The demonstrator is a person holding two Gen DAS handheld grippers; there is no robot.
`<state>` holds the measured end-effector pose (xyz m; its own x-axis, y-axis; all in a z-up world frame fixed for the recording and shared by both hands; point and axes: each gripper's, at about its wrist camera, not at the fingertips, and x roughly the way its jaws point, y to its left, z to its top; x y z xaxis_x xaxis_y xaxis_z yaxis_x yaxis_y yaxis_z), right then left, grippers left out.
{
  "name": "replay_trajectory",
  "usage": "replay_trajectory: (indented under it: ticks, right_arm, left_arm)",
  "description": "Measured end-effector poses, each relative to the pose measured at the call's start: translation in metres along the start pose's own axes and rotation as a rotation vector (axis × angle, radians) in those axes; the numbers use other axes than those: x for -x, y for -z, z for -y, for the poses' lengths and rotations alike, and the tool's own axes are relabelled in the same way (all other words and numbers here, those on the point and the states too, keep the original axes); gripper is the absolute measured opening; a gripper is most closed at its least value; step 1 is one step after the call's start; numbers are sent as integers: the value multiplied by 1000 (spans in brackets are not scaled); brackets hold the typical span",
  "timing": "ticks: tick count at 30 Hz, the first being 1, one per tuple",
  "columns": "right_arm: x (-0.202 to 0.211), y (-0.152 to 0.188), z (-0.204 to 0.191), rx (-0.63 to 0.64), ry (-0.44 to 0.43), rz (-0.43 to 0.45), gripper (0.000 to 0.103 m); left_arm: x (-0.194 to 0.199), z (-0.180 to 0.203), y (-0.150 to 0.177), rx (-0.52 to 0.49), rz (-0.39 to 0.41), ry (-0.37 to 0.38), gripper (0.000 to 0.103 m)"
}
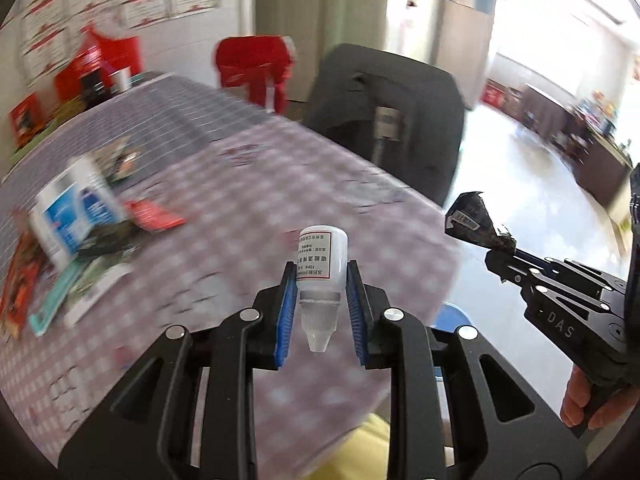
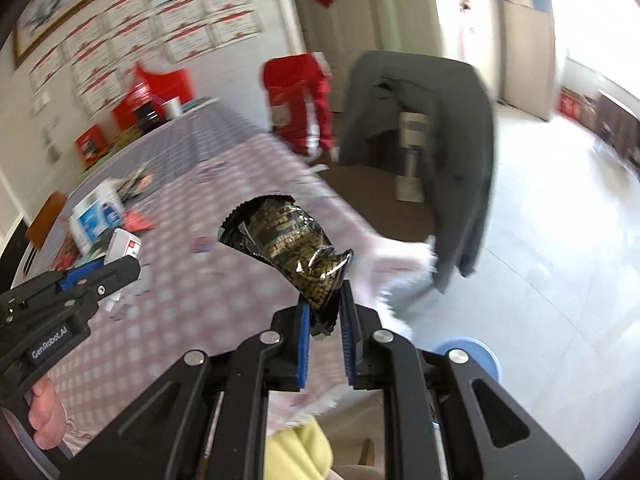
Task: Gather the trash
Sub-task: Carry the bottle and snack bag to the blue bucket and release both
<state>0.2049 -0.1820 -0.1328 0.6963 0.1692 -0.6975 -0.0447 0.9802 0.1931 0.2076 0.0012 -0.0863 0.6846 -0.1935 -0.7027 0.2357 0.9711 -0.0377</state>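
Note:
My left gripper (image 1: 321,280) is shut on a small white dropper bottle (image 1: 322,258), nozzle pointing back at the camera, held above the checkered table (image 1: 224,208). It also shows in the right wrist view (image 2: 116,258), bottle (image 2: 125,248) in its tips. My right gripper (image 2: 325,300) is shut on a crumpled black-and-gold wrapper (image 2: 288,244), held over the table's edge. The right gripper shows in the left wrist view (image 1: 496,256) at the right, with the wrapper (image 1: 476,220) in its tips.
A pile of packets and a white-blue box (image 1: 74,216) lies at the table's left. A chair with a dark jacket (image 1: 392,116) stands beyond the table. A blue round bin (image 2: 470,354) sits on the floor below. Red boxes (image 1: 100,68) stand at the far end.

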Motion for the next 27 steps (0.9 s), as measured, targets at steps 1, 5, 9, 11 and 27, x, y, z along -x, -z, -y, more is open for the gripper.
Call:
replay_trajectory:
  ticks: [1,5,9,11,27]
  right_arm:
    - [2,2,11,-16,17,2,14]
    - [9,8,54,-84,74,-4,14]
    - [19,17,93,-149,134,1,14]
    - [25,25,114,-189,165,4,14]
    - [61,81,214,-422,330,-24,14]
  left_arm:
    - [-3,9,-1,-13,-2,15,25]
    - [-18,55,-9,-77,-26,88,25]
    - [-34,105,-11,-164,-57,161,25]
    - [-43,132,-10,-224,-82,188,25]
    - [-84,239,-10,-340,-156,292,82]
